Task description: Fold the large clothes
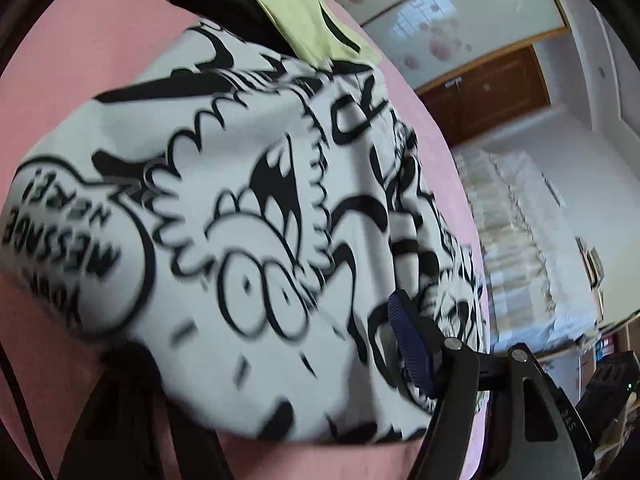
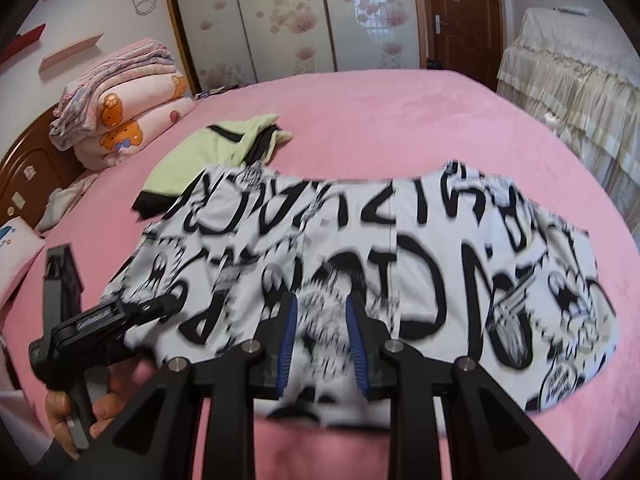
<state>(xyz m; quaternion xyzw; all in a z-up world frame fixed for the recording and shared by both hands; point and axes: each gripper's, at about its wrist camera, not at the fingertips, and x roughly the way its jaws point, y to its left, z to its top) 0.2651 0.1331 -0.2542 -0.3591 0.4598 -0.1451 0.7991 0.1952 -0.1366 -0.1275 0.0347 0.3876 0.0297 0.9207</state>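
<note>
Mid-fold: white cotton garment with black cartoon print (image 2: 360, 248) spread on pink plush bed (image 2: 400, 128). Right tongs (image 2: 322, 340) parted over near hem; left tongs (image 2: 160, 306) at left edge, grip unclear. Next: pinch hem, carry it across.

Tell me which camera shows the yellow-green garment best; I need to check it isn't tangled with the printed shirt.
The right wrist view: the yellow-green garment lies spread on the pink bed behind the printed shirt, its near edge hidden by it. The left wrist view shows only a strip at the frame's top.
</note>
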